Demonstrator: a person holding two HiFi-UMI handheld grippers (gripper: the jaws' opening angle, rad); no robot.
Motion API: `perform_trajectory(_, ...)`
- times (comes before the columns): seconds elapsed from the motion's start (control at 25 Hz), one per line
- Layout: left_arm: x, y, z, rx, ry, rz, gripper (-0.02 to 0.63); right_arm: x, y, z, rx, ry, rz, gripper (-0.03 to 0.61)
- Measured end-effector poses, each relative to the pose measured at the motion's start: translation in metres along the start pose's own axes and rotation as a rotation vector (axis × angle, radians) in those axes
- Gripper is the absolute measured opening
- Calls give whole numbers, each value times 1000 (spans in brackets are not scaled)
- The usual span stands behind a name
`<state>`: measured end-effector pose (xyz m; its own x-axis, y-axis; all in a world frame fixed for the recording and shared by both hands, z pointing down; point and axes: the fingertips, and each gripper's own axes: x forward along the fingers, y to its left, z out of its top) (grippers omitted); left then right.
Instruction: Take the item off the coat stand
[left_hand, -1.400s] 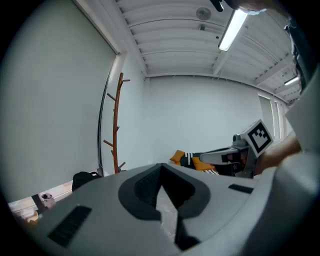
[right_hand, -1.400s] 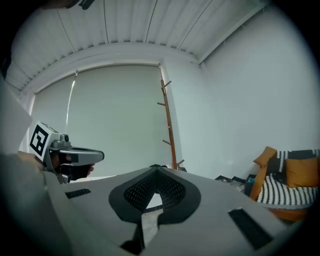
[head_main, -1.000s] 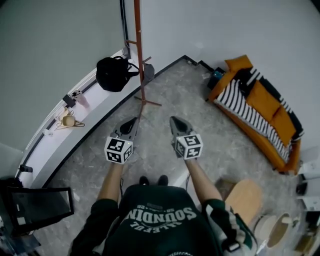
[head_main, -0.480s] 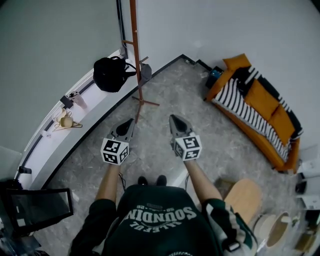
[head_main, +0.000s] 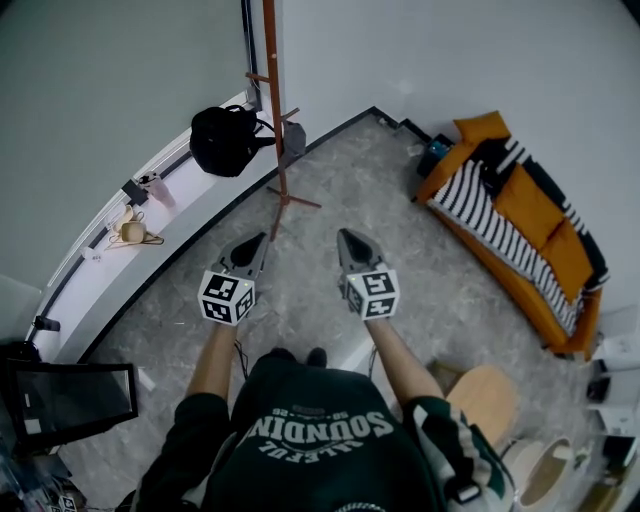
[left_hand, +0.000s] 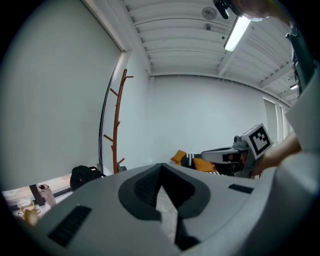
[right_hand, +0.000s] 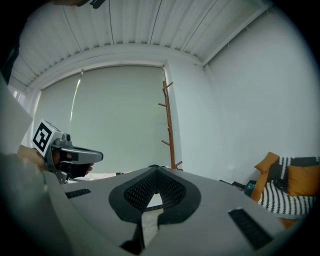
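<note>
- We are holding the left gripper clenched, with nothing between its jaws, low over the floor.
- We are holding the right gripper clenched and empty as well, beside the left one and apart from it.
- We are pointing both toward the stand, well short of it.
- The bag, black, is hanging by its strap from a low peg on the stand's left, over the sill.
- A grey item is hanging on the stand's right.
- A sofa is standing along the right wall.
</note>
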<state>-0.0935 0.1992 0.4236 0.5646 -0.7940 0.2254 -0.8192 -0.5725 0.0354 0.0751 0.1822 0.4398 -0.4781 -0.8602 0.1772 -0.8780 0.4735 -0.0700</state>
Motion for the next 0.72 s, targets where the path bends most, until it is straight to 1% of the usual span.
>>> perform_trajectory(0.2,6,-13,-3,-10,7,11,0,-6,-10,-3,5,18,1,-2)
perform_trajectory(0.44,17,-17,-3,-14,6,2,0,-2,-20,1,11,5,1,-2)
perform_trajectory(0.72,42,1,-10,-35,7,1,0,26,-36,-3,-5,24,-25,-2)
